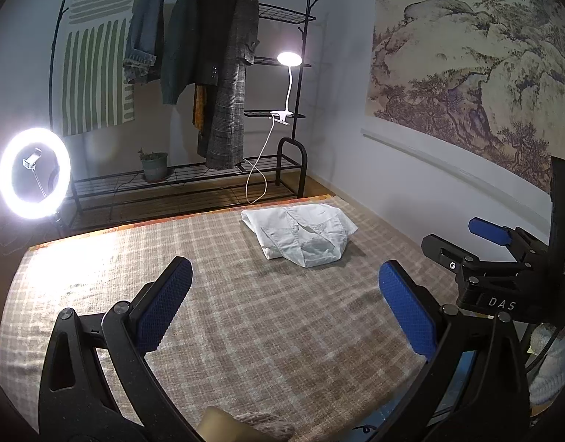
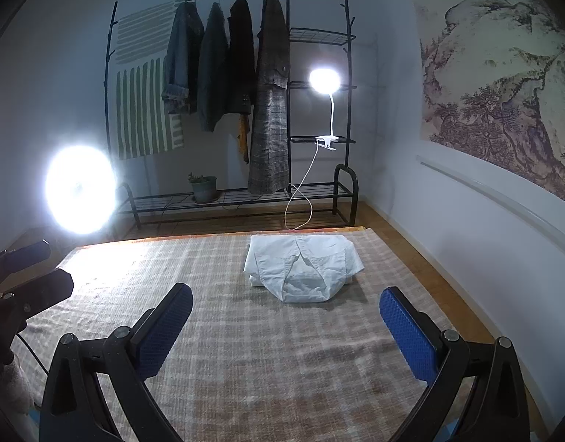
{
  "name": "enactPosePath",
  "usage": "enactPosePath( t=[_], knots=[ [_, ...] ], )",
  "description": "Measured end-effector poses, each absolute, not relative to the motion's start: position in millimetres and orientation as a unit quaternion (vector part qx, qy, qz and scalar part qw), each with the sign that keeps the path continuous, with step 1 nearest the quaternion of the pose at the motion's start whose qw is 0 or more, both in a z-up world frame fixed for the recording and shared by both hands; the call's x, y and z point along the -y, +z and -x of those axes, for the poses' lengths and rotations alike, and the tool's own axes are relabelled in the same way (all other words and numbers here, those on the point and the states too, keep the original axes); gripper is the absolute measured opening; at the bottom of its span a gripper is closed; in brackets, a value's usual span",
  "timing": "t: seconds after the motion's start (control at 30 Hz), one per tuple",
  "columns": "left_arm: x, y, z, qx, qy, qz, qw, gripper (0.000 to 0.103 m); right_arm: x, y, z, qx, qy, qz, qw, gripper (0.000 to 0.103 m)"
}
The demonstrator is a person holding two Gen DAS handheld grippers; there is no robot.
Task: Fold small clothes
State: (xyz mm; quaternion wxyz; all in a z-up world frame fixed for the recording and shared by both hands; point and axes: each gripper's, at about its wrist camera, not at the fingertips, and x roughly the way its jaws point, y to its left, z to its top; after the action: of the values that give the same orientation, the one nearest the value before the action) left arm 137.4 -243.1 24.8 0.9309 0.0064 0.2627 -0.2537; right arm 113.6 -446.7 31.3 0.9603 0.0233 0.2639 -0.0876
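White garment (image 2: 302,267): small pale piece of clothing, folded into a compact bundle, lying toward the far edge of the plaid blanket (image 2: 245,350), touching nothing else.

Left gripper (image 1: 286,307): black frame, blue textured pads, jaws standing wide apart and holding nothing; hovering over bare blanket, well short of the garment. Its side is also showing at the left border of the right wrist view.

Right gripper (image 2: 286,326): same build, jaws spread wide and empty, pointing at the garment from the near side and apart from it. In the left wrist view it is appearing at the right border.

Surroundings: black metal clothes rack (image 2: 319,37) standing against the back wall, with jackets (image 2: 209,84) and a long checked coat (image 2: 271,110) hanging from it; striped green-and-white cloth (image 2: 142,110) draping at its left end; clip-on lamp (image 2: 325,81) glowing on a shelf; potted plant (image 2: 203,186) sitting on the lowest tier; ring light (image 1: 34,173) shining at left; landscape painting (image 1: 474,73) hanging on the right wall.
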Motion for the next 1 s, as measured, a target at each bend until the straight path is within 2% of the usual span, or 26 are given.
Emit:
enactPosePath(
  t=[1.0],
  knots=[
    [243.7, 22.1, -136.2, -0.266, -0.254, -0.009, 0.93, 0.103, 442.4, 24.7, -114.8, -0.273, -0.082, -0.028, 0.958, 0.103]
  ],
)
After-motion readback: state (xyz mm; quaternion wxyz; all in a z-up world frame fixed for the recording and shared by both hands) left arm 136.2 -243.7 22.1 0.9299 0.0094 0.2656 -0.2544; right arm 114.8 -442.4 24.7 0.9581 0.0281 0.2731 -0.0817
